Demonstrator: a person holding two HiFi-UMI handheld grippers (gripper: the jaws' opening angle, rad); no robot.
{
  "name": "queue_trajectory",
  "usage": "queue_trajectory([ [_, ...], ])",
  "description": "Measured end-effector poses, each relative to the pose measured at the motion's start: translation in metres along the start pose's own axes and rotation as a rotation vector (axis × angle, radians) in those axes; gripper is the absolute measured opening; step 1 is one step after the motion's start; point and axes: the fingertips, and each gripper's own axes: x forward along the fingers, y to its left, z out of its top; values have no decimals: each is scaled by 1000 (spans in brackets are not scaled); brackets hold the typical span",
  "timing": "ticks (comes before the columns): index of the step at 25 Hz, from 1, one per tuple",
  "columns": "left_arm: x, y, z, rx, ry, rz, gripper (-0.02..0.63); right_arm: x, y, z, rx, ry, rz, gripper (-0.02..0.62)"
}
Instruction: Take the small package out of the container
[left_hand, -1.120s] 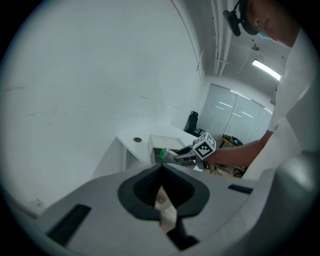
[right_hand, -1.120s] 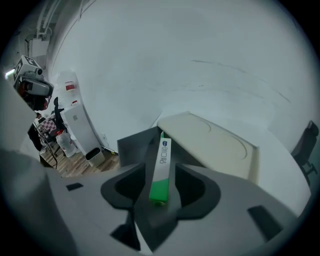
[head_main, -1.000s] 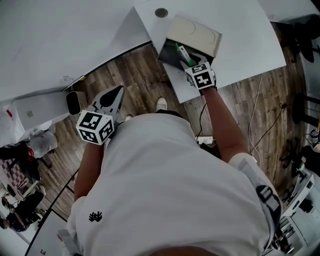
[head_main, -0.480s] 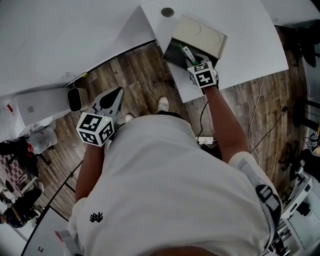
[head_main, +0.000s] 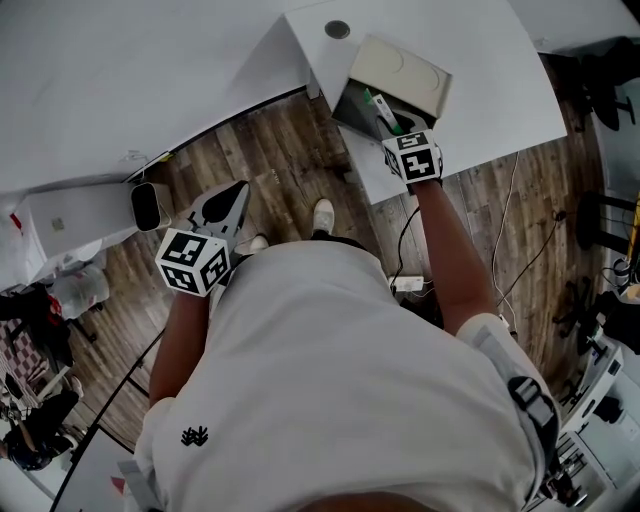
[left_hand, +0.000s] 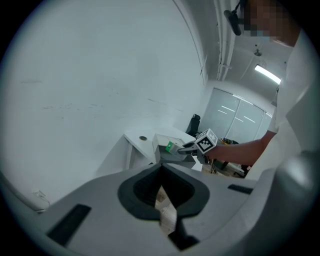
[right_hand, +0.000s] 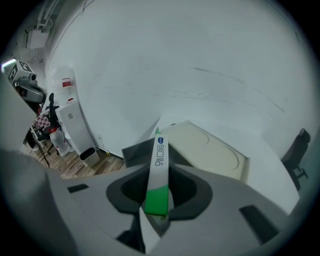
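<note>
Over table, small package within right claw

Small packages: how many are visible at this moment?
1. The green-and-white small package is clamped in the right hand-held gripper, at the mouth of the open container. Others may lie hidden inside the container.

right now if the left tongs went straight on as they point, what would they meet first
Probably the white table, near the container; nothing nearer shows in line, though depth is unclear.
</note>
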Motion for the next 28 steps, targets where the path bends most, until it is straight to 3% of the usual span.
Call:
queue_trajectory([
  [11,-28,18,-19,35,-3,-100,6,-50,38,11,79,-36,-83,92],
  [17,-46,28,-29,107,5,-143,6,-82,76,10,117,-46,-108,92],
  [23,-67,34,-38,129,-4,-194,6,-112,121,3,139,-55,-132,91],
  [28,-86,39,-55,226,14,-208,6,-131,164,-4,151,-53,-141,91],
])
